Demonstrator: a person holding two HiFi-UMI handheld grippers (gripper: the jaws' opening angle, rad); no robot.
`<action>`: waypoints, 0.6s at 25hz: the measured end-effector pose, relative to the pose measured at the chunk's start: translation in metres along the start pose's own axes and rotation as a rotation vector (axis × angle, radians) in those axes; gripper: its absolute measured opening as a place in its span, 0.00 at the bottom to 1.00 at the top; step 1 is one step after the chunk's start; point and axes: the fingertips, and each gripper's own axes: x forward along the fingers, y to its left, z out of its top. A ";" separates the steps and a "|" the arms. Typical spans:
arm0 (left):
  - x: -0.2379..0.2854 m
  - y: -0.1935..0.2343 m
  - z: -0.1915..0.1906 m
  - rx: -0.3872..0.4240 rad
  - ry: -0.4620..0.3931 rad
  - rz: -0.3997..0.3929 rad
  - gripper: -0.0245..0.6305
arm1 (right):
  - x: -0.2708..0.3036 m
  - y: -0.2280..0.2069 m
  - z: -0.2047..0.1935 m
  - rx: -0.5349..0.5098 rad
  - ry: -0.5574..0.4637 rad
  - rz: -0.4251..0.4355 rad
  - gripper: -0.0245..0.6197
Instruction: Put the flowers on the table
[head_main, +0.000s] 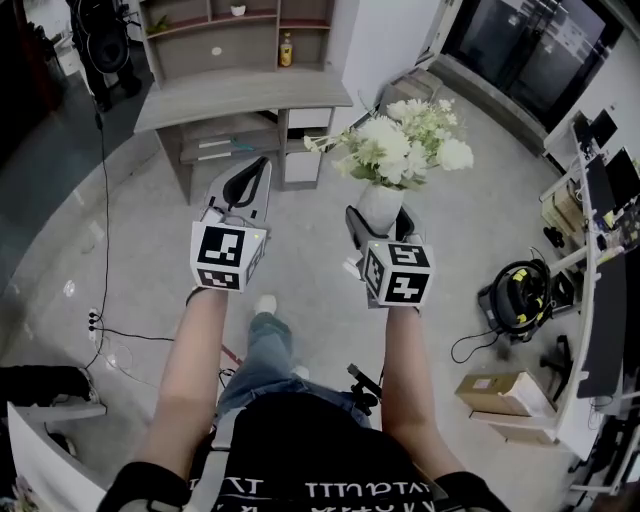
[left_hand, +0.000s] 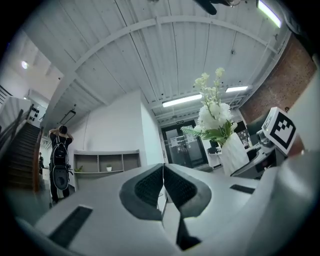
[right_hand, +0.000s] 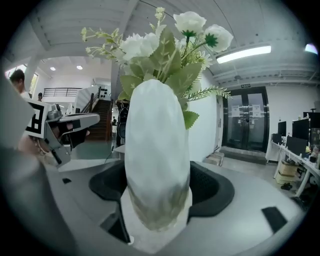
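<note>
A white vase (head_main: 378, 206) with white flowers (head_main: 405, 142) and green leaves is held up in the air, well above the floor. My right gripper (head_main: 378, 218) is shut on the vase, whose body (right_hand: 157, 150) fills the space between the dark pads. My left gripper (head_main: 256, 172) is beside it to the left, shut with nothing in it; its two pads meet in the left gripper view (left_hand: 163, 182). The vase and flowers (left_hand: 216, 117) also show at the right of that view. The grey table (head_main: 240, 100) stands ahead, beyond both grippers.
A shelf unit (head_main: 235, 30) with a yellow bottle (head_main: 286, 49) stands behind the table. Lower shelves (head_main: 225, 145) sit under the table. A black and yellow device (head_main: 520, 295) and a cardboard box (head_main: 500, 392) lie on the floor at right. A cable (head_main: 105, 240) runs along the floor at left.
</note>
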 end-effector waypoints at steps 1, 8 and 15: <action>0.003 0.001 0.000 -0.001 -0.001 0.001 0.05 | 0.002 -0.002 0.001 -0.002 0.000 0.002 0.63; 0.026 0.012 -0.014 -0.004 -0.017 0.025 0.05 | 0.031 -0.017 0.001 -0.003 -0.018 0.010 0.63; 0.094 0.085 -0.029 -0.041 -0.015 0.050 0.05 | 0.116 -0.023 0.035 0.007 0.004 0.007 0.63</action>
